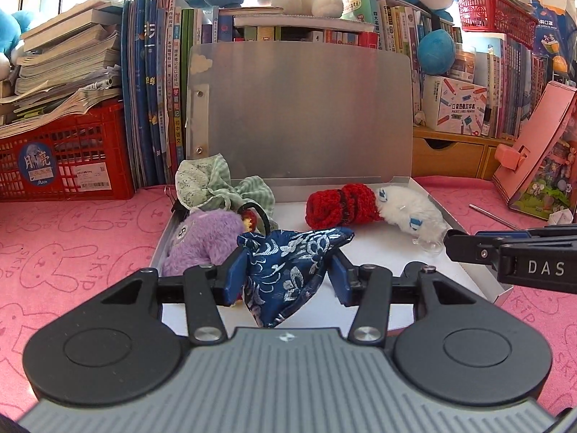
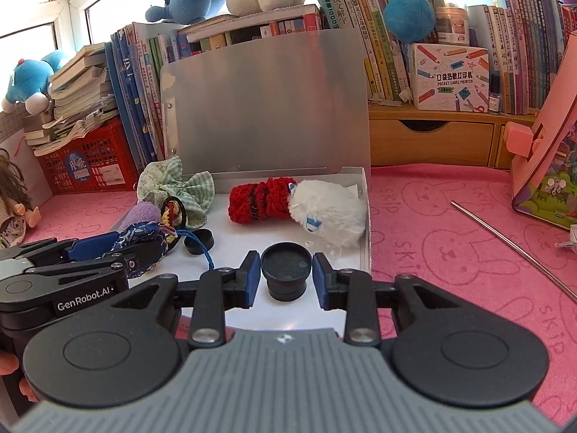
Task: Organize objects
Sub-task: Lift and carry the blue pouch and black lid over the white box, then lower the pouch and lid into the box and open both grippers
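An open white box [image 1: 465,263] sits on the pink desk [image 1: 72,238], its grey lid [image 1: 299,108] upright against a row of books [image 1: 155,83]. Inside, at the back left, lie a green checked bow [image 1: 223,187] and a purple plush [image 1: 202,238]; across the back right lie a red knit piece [image 1: 339,204] and, touching it, a white plush [image 1: 411,216]. A small black cap [image 2: 199,241] rests on the box floor near the left side. A red crate [image 1: 65,158] with stacked papers stands left of the books, a pink carton [image 2: 548,151] leans at the far right, and a metal rod [image 2: 512,241] lies on the desk between carton and box.

The left claw [image 1: 286,274] comes in over the box's near edge, tilted downward, its blue pads clamped on a blue brocade pouch [image 1: 292,263], which hangs just in front of the purple plush. A blue cord [image 2: 207,256] trails from the pouch.

The right claw [image 2: 286,274] is beside it over the box's near right part, also angled down. A black lens [image 2: 286,270] sits between its pads with a small gap showing on each side; whether the pads press on it cannot be told. The white plush lies just beyond the lens.
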Available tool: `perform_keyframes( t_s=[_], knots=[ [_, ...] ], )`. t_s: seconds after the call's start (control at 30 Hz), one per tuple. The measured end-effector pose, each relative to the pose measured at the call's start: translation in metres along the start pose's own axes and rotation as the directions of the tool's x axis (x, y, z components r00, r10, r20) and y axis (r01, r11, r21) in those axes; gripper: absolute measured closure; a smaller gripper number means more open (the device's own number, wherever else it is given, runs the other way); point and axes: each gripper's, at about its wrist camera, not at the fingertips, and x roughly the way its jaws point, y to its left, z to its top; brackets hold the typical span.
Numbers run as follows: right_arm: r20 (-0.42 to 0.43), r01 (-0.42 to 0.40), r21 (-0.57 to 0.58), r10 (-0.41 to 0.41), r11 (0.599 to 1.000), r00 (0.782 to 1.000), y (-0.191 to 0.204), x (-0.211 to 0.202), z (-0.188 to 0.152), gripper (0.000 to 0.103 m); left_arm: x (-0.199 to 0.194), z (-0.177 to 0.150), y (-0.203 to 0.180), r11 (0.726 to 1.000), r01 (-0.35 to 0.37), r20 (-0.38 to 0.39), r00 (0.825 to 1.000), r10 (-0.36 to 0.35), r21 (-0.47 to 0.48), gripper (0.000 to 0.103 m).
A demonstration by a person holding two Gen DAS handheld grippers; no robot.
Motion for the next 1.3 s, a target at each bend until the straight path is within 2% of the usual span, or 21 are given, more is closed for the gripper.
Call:
perform_keyframes(
  t_s=[0.2, 0.5, 0.6, 0.63, 0.67, 0.87, 1.0, 1.3],
  knots=[
    [-0.004, 0.013, 0.016, -0.013, 1.0, 1.0, -0.003, 0.021, 0.018, 0.067, 0.024, 0.016, 0.004, 1.0, 0.006, 0.022, 1.0, -0.006, -0.008, 0.048],
    [-0.069, 0.032, 0.032, -0.03, 0.999, 0.997, -0.008, 0.056, 0.01, 0.067, 0.047, 0.005, -0.004, 1.0, 0.013, -0.018, 1.0, -0.012, 0.028, 0.047],
    [-0.067, 0.036, 0.044, -0.033, 0.998, 0.997, -0.01, 0.056, 0.008, 0.063, 0.048, 0.004, -0.004, 1.0, 0.008, -0.027, 1.0, -0.007, 0.025, 0.039],
    [-0.066, 0.037, 0.049, -0.033, 0.998, 0.997, -0.011, 0.055, 0.008, 0.057, 0.048, 0.004, -0.003, 1.0, 0.011, -0.031, 0.999, -0.01, 0.017, 0.037],
    [-0.063, 0.033, 0.056, -0.03, 0.998, 0.998, -0.012, 0.054, 0.008, 0.047, 0.046, 0.005, -0.002, 1.0, 0.017, -0.033, 0.999, -0.017, 0.005, 0.035],
    [-0.044, 0.012, 0.077, -0.008, 0.997, 0.999, -0.013, 0.04, 0.01, 0.045, 0.029, 0.007, -0.002, 1.0, 0.022, -0.018, 1.0, -0.022, -0.002, 0.021],
    [-0.022, 0.003, 0.071, -0.001, 0.998, 1.0, -0.012, 0.024, 0.011, 0.043, 0.011, 0.009, -0.003, 0.999, 0.037, 0.006, 0.999, -0.037, -0.009, 0.016],
    [0.027, -0.009, 0.035, 0.008, 0.999, 1.0, -0.009, -0.021, 0.006, 0.038, -0.04, 0.008, -0.013, 0.998, 0.057, 0.027, 0.998, -0.058, 0.026, 0.013]
  ],
)
